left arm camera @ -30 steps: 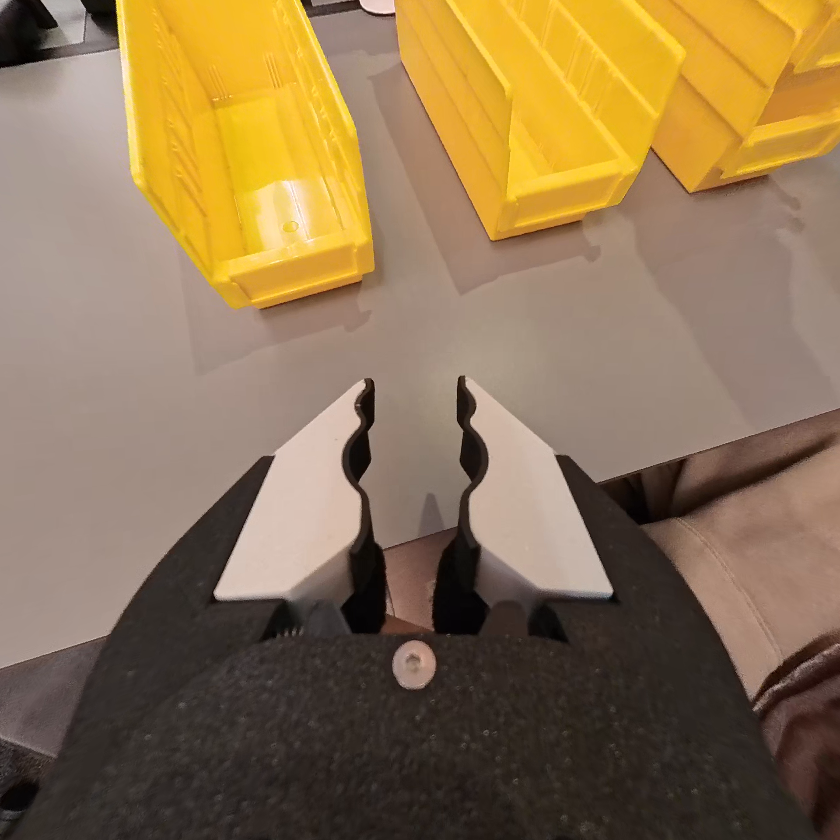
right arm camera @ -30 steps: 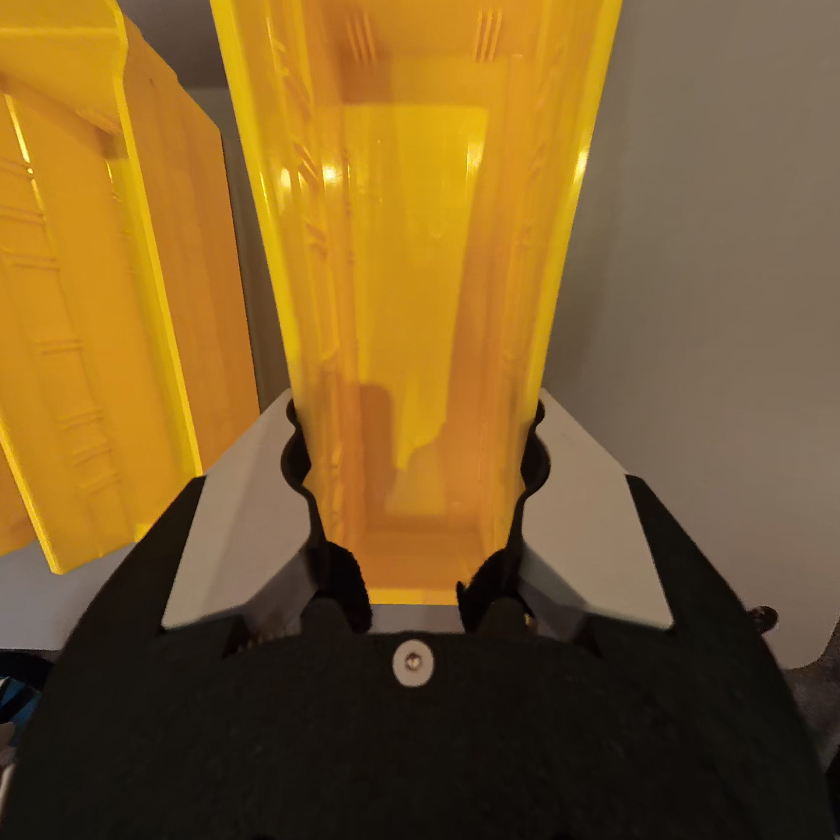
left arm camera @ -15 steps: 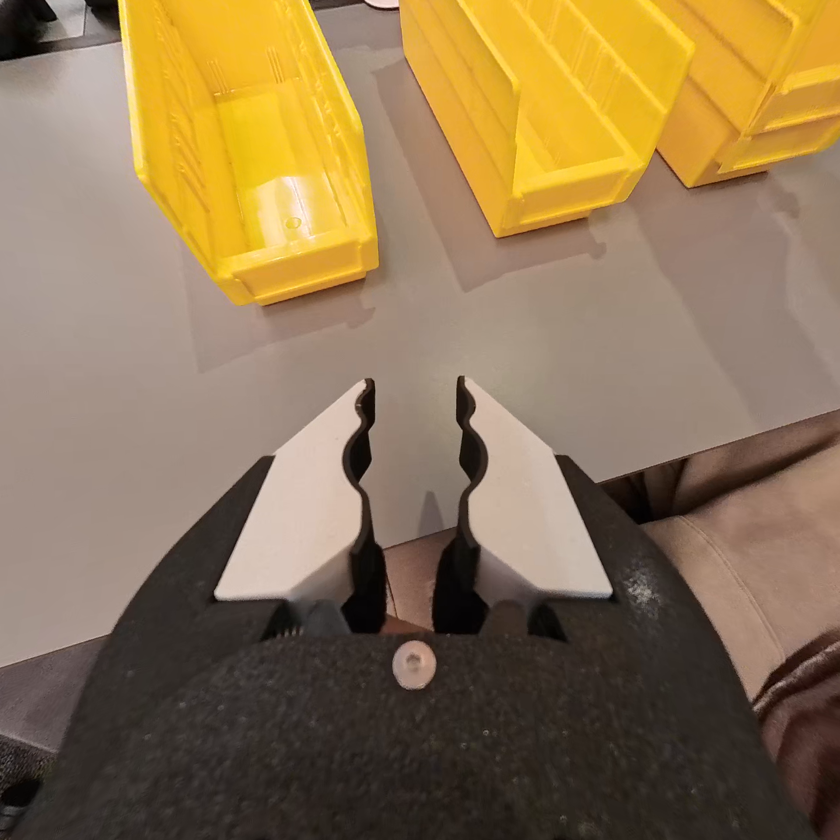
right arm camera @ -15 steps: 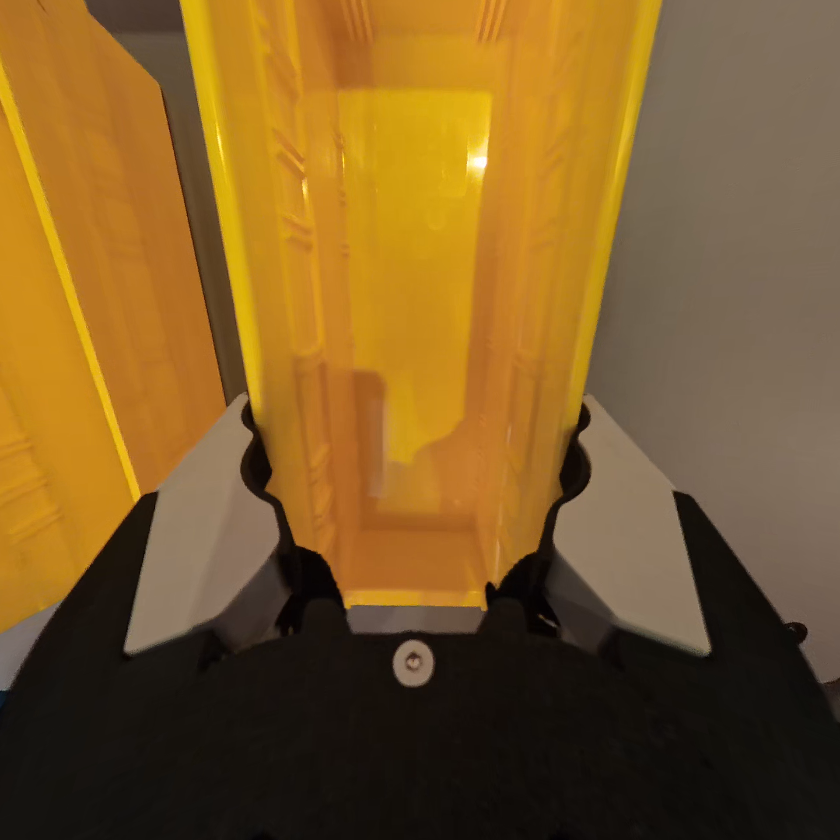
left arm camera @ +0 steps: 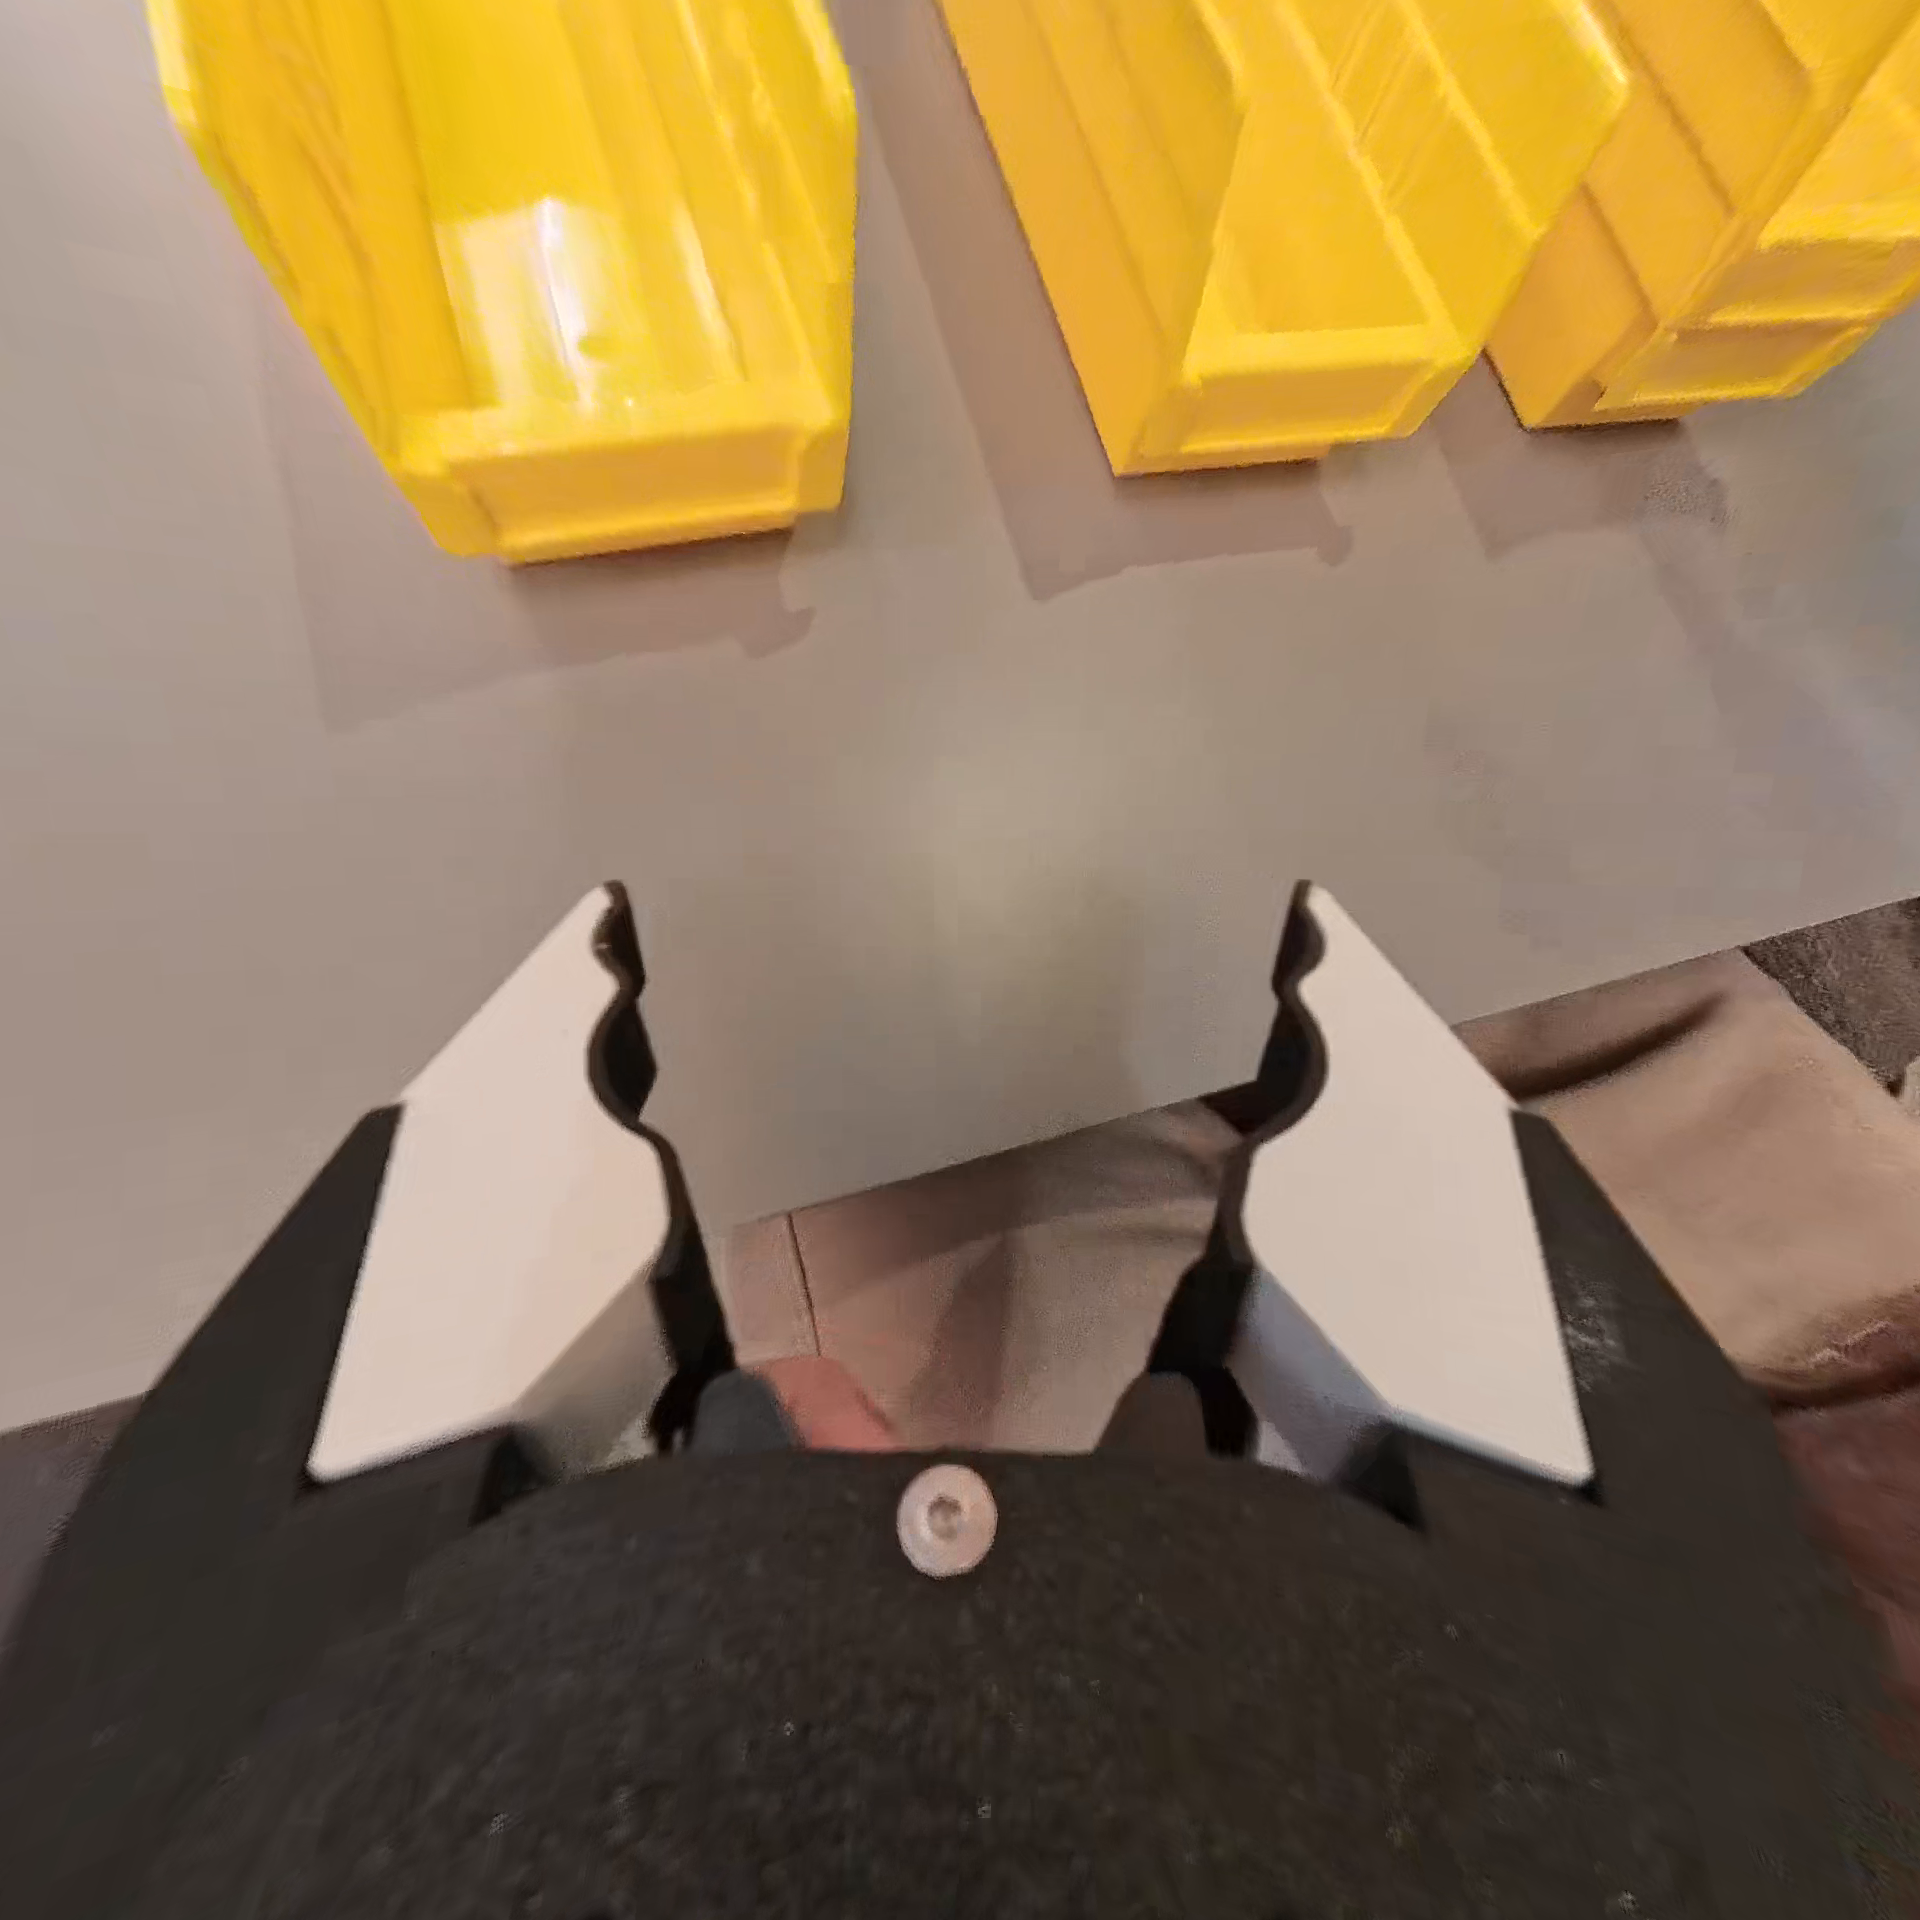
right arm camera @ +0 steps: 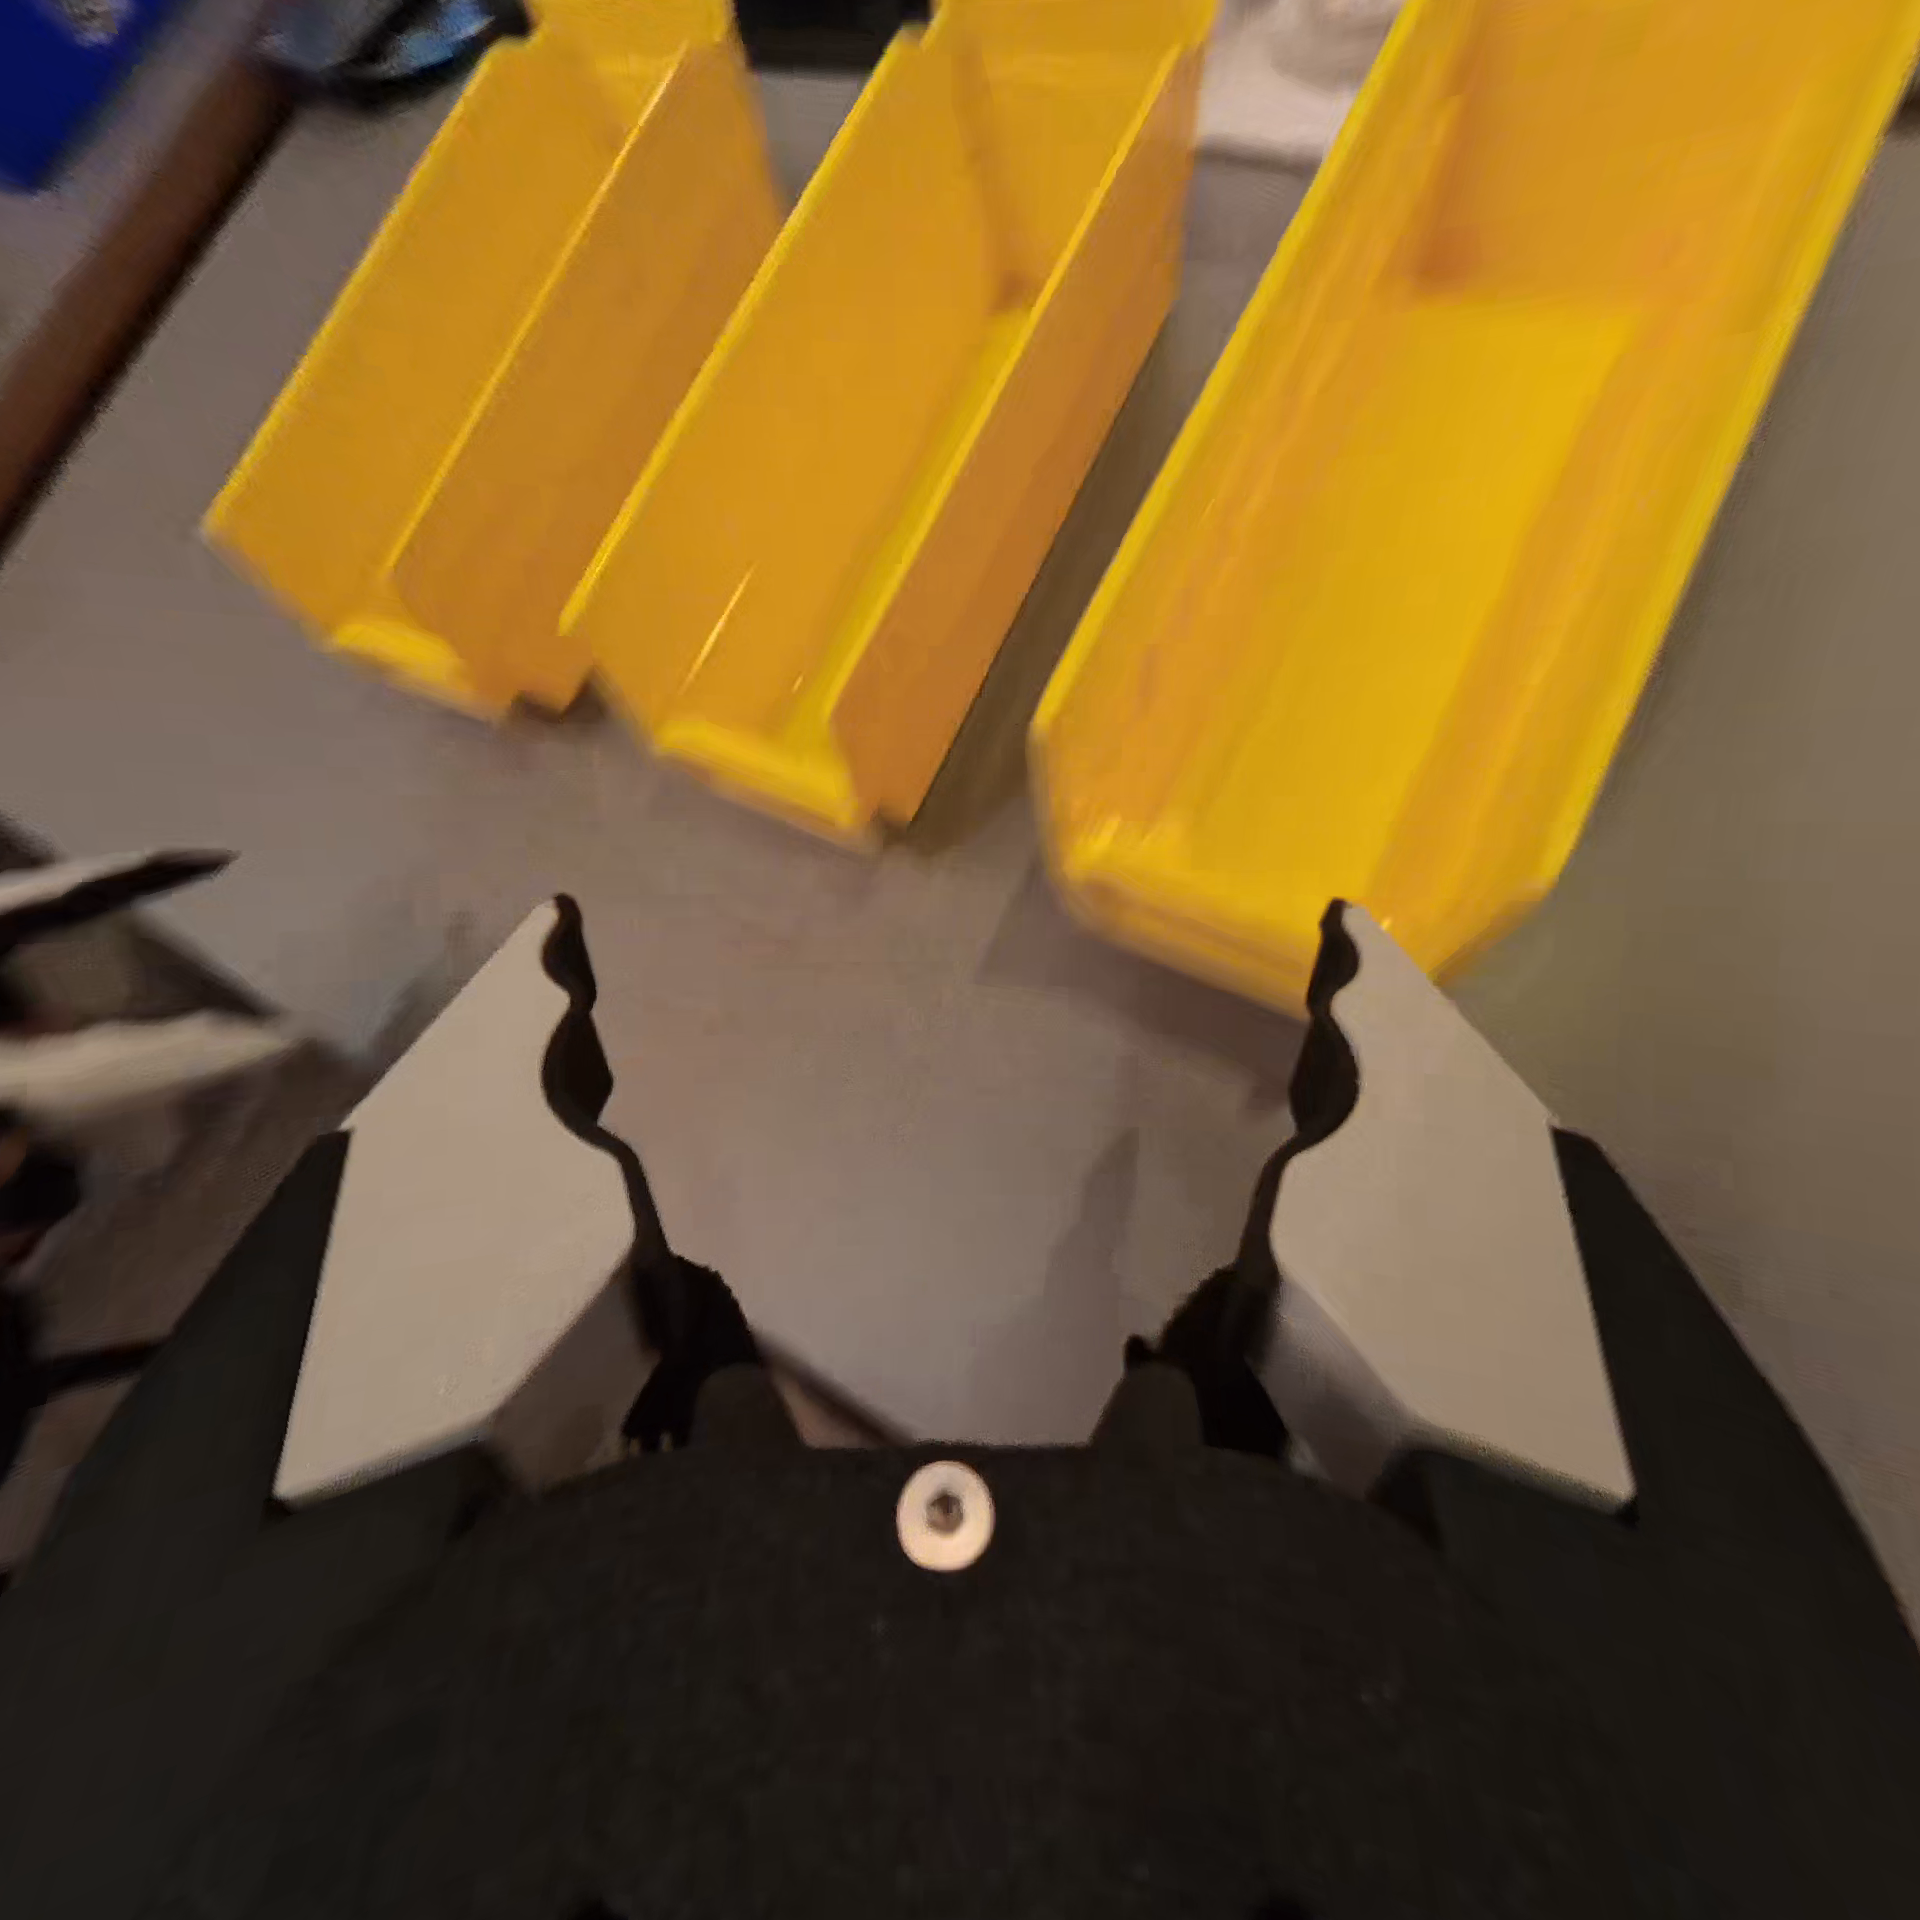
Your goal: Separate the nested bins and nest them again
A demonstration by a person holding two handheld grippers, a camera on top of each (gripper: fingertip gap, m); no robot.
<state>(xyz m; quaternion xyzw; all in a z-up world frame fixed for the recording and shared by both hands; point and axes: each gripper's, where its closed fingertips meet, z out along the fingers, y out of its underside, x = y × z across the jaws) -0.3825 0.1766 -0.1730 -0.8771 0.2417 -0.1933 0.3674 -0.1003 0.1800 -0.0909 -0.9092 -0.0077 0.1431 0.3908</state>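
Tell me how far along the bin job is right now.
Separating looks done or nearly so: three yellow bin units sit apart on the grey table, the rightmost bin just ahead of the open right gripper. Nothing is in hand; the left gripper is open too. The leftmost unit may hold two. Re-nesting remains.

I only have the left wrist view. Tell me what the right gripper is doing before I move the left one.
Observer: The right gripper is open and empty, over bare table.
Operator: Name the bin closest to it.
Observer: A wide yellow bin lies on the table just beyond its right fingertip. It is not gripped.
Operator: Report what lies left of that bin.
Observer: A middle bin and a far-left bin lie side by side, ahead and left of the right gripper, clear of its fingers.
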